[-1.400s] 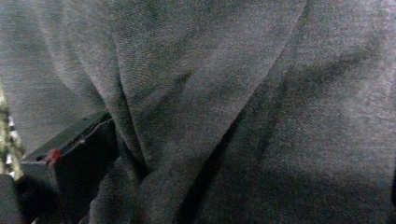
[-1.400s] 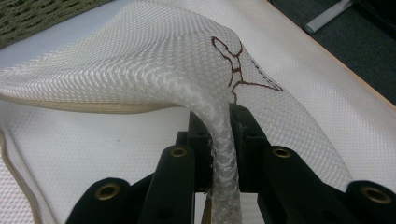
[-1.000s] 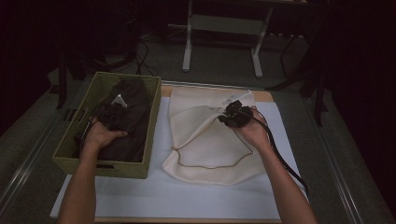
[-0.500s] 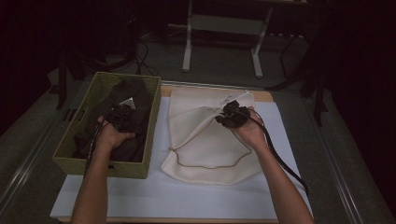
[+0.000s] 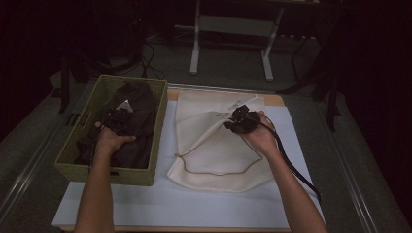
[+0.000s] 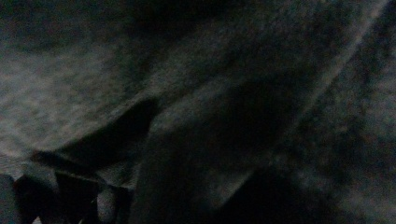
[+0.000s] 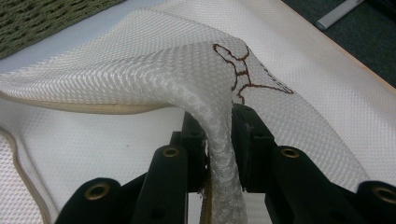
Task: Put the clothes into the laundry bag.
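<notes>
Right gripper (image 7: 218, 126) clamped on a pinched fold of the white mesh bag (image 5: 218, 145), upper edge of the bag lifted off the table; jaws have just been easing open a little, fabric still pressed between the pads. Brown drawstring (image 7: 240, 74) seen on the raised fold just beyond the jaw tips. Bag lying flat on the white sheet (image 5: 184, 204) at mid-table, just to the right of the basket, its cord-trimmed opening facing the person.

Left gripper (image 5: 116, 119) down inside the green woven basket (image 5: 109, 172), on the dark clothing (image 5: 141, 126) that fills it. Jaws have just been opening and stand wide; in the left gripper view, dark cloth (image 6: 196, 107) close up against the camera, folds blurred, no grip on the cloth discernible. Small white tag (image 5: 125, 104) on the clothing just beyond the gripper.

Basket at the left edge of the table, touching the white sheet.
</notes>
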{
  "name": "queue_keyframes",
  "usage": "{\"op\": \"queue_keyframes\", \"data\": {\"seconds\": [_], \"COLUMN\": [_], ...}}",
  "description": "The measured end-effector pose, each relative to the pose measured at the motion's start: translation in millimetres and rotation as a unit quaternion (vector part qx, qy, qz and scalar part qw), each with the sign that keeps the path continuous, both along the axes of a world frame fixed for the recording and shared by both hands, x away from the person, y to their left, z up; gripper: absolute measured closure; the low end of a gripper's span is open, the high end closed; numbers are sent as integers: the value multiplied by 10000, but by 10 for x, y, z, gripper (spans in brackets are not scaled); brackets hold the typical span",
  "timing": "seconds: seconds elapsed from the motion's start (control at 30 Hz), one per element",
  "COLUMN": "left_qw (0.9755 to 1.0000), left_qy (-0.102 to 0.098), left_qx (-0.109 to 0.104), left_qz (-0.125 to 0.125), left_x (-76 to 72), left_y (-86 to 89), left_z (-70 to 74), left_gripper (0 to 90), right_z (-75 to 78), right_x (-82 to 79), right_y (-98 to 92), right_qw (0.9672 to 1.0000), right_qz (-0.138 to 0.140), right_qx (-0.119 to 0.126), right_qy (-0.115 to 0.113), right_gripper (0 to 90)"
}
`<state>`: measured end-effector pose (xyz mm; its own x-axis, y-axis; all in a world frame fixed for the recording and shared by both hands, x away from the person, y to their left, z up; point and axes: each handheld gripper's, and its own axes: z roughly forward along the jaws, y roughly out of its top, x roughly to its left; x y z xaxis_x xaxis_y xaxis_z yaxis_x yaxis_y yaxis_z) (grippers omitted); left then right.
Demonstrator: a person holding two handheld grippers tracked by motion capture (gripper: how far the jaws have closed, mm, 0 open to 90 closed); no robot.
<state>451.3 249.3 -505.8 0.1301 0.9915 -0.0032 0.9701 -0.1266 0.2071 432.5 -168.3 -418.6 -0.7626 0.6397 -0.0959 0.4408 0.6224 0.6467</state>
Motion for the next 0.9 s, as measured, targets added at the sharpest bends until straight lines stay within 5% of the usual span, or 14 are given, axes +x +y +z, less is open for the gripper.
{"op": "queue_keyframes", "data": {"seconds": [0.17,0.33,0.37,0.47,0.73,0.9], "left_qw": [9995,9995,9995,9997,9998,9998], "left_qy": [149,125,102,119,52,-28], "left_qx": [76,146,206,187,-135,-88], "left_qz": [285,266,232,129,-103,-185], "left_x": [23,8,-5,-17,-103,-138], "left_y": [-75,-60,-42,-20,72,77], "left_z": [14,115,152,190,429,603], "left_gripper": [45,242,391,504,563,565], "right_z": [-3,6,14,17,60,77], "right_x": [34,14,11,8,-2,-9], "right_y": [23,47,47,44,9,22], "right_qw": [9999,10000,10000,9999,9998,9999], "right_qz": [-27,35,44,61,144,99], "right_qx": [101,60,76,75,82,60], "right_qy": [61,43,43,60,92,61], "right_gripper": [749,747,746,746,847,864]}}
